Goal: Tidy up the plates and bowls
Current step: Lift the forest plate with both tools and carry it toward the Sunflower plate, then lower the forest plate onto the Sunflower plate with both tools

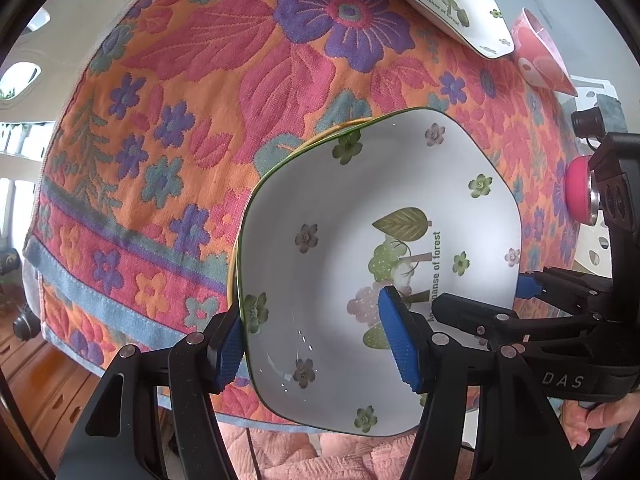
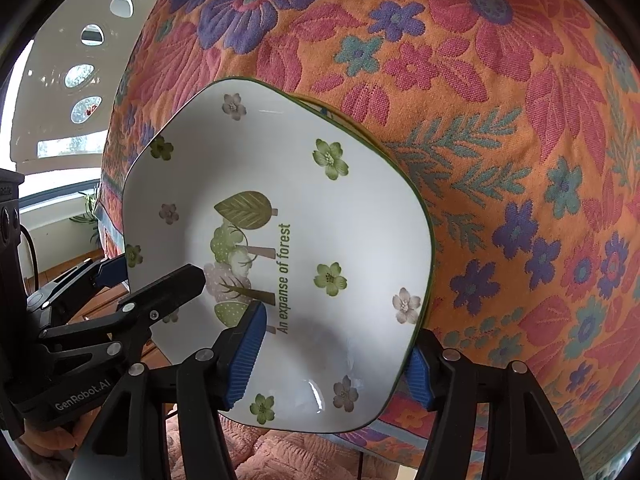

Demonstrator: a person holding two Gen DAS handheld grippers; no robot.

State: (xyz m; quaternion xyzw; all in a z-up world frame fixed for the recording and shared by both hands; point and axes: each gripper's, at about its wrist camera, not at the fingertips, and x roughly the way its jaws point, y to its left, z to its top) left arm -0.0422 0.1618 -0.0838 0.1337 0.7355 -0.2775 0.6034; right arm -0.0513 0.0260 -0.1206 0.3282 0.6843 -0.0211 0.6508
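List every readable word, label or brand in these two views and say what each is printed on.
"An expanse of forest": on the white plate straddled by both tongs.
"An expanse of forest": also on the second white plate at the far edge, left wrist view.
"GenRobot.AI": on the left tongs' body, right wrist view.
"DAS": on the right tongs' body, left wrist view; possibly part of a longer word.
No other text is readable.

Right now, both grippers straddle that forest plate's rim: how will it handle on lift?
The plate looks like glazed ceramic: probably rigid and breakable. Glossy highlights suggest a slick rim, so pads may slip. It seems to sit on another plate, so it could slide or clink, likelier if lifted unevenly.
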